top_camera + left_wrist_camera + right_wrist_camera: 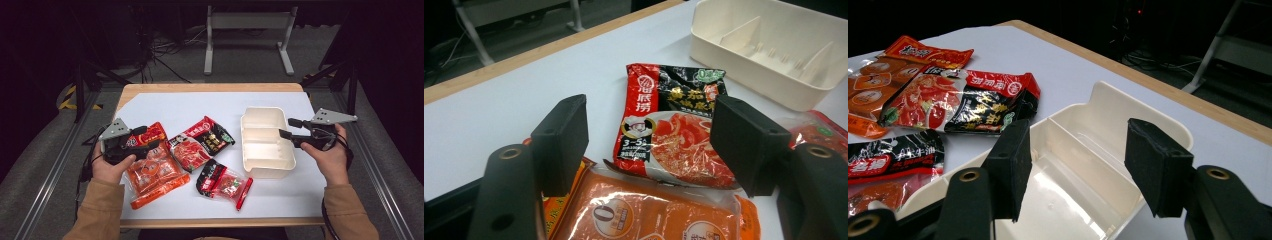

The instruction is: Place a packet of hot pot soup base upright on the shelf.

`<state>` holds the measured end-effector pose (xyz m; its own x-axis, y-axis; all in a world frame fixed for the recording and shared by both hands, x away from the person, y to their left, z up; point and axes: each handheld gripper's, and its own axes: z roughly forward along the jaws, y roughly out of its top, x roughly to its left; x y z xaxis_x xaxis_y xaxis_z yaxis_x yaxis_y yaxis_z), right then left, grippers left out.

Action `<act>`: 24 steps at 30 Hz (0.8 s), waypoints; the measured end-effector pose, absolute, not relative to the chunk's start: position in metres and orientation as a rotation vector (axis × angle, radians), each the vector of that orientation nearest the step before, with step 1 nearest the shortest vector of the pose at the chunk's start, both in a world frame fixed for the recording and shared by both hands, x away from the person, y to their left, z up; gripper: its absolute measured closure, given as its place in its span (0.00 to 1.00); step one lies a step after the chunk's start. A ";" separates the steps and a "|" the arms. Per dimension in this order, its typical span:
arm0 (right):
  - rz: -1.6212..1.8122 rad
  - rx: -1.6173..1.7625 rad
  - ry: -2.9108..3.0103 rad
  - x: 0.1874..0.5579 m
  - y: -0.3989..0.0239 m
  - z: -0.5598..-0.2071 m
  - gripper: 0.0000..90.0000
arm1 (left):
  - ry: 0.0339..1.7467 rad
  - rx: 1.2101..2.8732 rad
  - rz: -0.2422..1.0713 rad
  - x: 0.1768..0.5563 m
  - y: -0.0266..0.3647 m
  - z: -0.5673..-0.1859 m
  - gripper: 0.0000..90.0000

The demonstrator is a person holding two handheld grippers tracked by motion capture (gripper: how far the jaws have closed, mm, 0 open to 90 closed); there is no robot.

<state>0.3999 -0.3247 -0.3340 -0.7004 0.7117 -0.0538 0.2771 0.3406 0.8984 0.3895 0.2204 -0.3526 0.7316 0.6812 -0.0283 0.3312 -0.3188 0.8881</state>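
At the left of the high view, our left gripper (145,136) hovers with jaws apart over the orange packet (150,167), gripping nothing. In the left gripper view that packet (649,212) lies at the bottom centre between the jaws, and the red-and-black packet (674,125) beyond reads "3-5" above Chinese writing. A third packet (225,184) lies lower centre. At the right, our right gripper (289,127) holds its jaws apart and empty over the cream tray (267,167), whose dividers (1075,145) show between them.

Bright table, dark surroundings, perhaps soft focus
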 end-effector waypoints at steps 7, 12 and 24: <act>1.315 0.868 2.184 0.402 -0.322 -0.331 0.50 | 0.757 1.868 0.329 0.417 0.209 -0.334 0.38; 1.325 0.868 2.181 0.402 -0.322 -0.330 0.49 | 0.711 1.945 0.334 0.433 0.196 -0.331 0.42; 1.328 0.911 2.184 0.404 -0.331 -0.334 0.53 | 0.694 1.992 0.273 0.473 0.161 -0.326 0.42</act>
